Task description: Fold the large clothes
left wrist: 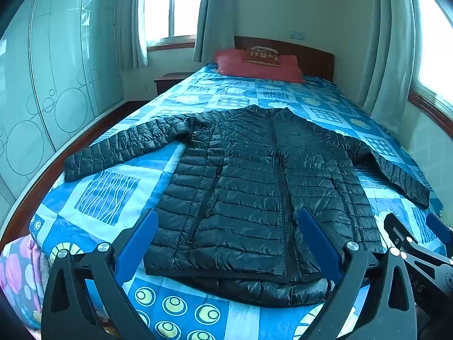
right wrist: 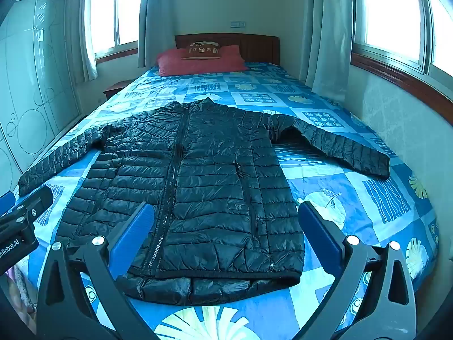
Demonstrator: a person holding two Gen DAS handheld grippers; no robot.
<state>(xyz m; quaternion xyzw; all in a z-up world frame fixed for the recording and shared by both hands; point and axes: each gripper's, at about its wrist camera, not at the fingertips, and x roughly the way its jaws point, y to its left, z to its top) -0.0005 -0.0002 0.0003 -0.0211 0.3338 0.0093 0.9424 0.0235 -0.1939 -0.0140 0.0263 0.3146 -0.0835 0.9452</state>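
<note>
left hand-held gripper (left wrist: pixel 228 238): nearest, jaws spread wide, nothing between the blue pads, tilted down over the jacket's near hem, left half; not touching fabric
right hand-held gripper (right wrist: pixel 226 232): same pose beside it, jaws wide apart and empty, over the hem's right half; likely both staged for a two-point grab
jacket (left wrist: pixel 254 187): black quilted puffer, flat on the bed, front up, zip shut down the middle, hem nearest, collar far; laid out square so the folds can run along the zip line, I'd judge
hem (right wrist: pixel 209 283): bottom edge curls under a bit at the near side, may need smoothing
left sleeve (left wrist: pixel 119 150): spread out to the left, cuff near the bed's left edge
right sleeve (right wrist: pixel 339 147): spread out to the right, cuff well short of the wall side
task stage: looks like the start, no fold made yet; sleeves probably go in first
bed (right wrist: pixel 354 198): blue patterned cover, carries the jacket, plenty of bare cover around it
pillows (right wrist: pixel 198 59): red one with a small brown cushion on top, far end, against the headboard, well apart from the collar
far: windows with curtains, wardrobe on the left
</note>
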